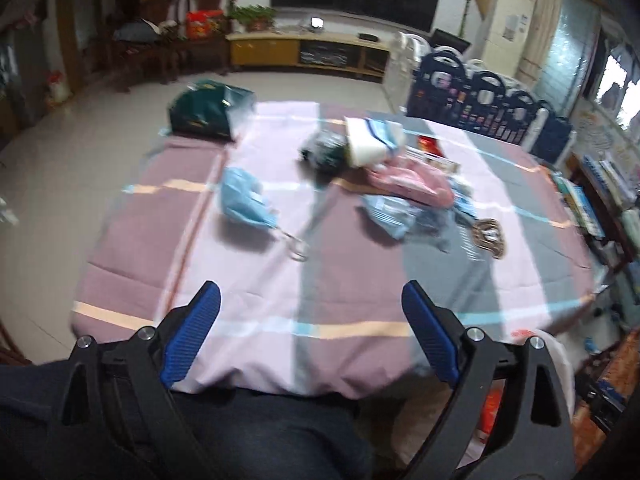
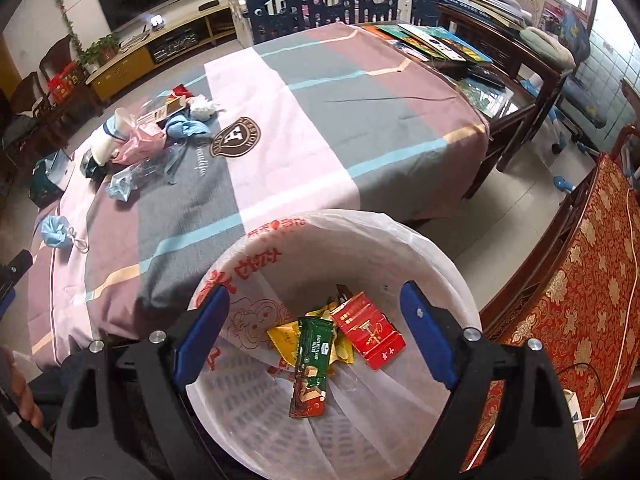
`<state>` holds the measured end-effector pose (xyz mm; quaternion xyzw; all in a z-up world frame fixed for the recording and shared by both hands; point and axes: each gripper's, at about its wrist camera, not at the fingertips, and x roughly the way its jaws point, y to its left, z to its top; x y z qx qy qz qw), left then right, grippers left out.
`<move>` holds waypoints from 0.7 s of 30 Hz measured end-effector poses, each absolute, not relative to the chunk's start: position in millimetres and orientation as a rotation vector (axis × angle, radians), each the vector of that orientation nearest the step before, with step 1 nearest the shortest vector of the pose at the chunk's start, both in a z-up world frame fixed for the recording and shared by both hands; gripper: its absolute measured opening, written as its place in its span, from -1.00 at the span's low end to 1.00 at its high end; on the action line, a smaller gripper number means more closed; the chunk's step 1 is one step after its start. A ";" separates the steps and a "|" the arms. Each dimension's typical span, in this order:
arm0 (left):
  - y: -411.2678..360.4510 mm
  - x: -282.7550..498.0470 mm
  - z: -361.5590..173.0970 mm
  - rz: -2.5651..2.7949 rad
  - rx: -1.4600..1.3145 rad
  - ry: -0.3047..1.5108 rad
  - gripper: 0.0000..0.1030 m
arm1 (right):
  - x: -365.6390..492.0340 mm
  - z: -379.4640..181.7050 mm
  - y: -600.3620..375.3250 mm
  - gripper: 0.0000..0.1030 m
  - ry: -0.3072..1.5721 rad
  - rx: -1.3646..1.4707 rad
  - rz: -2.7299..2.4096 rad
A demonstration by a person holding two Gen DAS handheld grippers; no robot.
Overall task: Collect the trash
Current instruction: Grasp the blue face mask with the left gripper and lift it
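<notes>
My left gripper (image 1: 310, 300) is open and empty above the near edge of the table. A crumpled blue face mask (image 1: 246, 200) lies ahead on the striped tablecloth (image 1: 248, 300). Further back is a heap of trash: a paper cup (image 1: 370, 142), a pink wrapper (image 1: 412, 182) and blue wrappers (image 1: 394, 212). My right gripper (image 2: 316, 300) is open and empty over a bin lined with a white bag (image 2: 420, 248). Inside lie a green wrapper (image 2: 312, 364), a red box (image 2: 370, 332) and yellow wrappers (image 2: 284, 338). The mask (image 2: 56, 230) and heap (image 2: 136, 140) show at the left.
A dark green bag (image 1: 204, 110) sits at the table's far left corner. A blue and white play fence (image 1: 480, 100) stands behind the table. A red patterned chair (image 2: 568, 300) stands right of the bin. Books (image 2: 432, 42) cover a side table at the back right.
</notes>
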<state>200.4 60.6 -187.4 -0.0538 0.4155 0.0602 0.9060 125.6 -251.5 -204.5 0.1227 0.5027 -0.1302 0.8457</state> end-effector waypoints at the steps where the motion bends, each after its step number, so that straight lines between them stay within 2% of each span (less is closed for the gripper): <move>1: 62.7 201.1 -186.0 0.144 -0.094 0.848 0.79 | 127.1 -204.4 -247.3 0.66 1.060 0.248 -0.267; 14: 94.9 206.0 -187.6 0.302 -0.106 0.803 0.83 | 143.9 -209.1 -211.9 0.66 1.036 0.220 -0.186; 21: 142.6 219.1 -216.3 0.432 -0.280 0.866 0.83 | 169.8 -210.4 -180.3 0.66 1.015 0.194 -0.116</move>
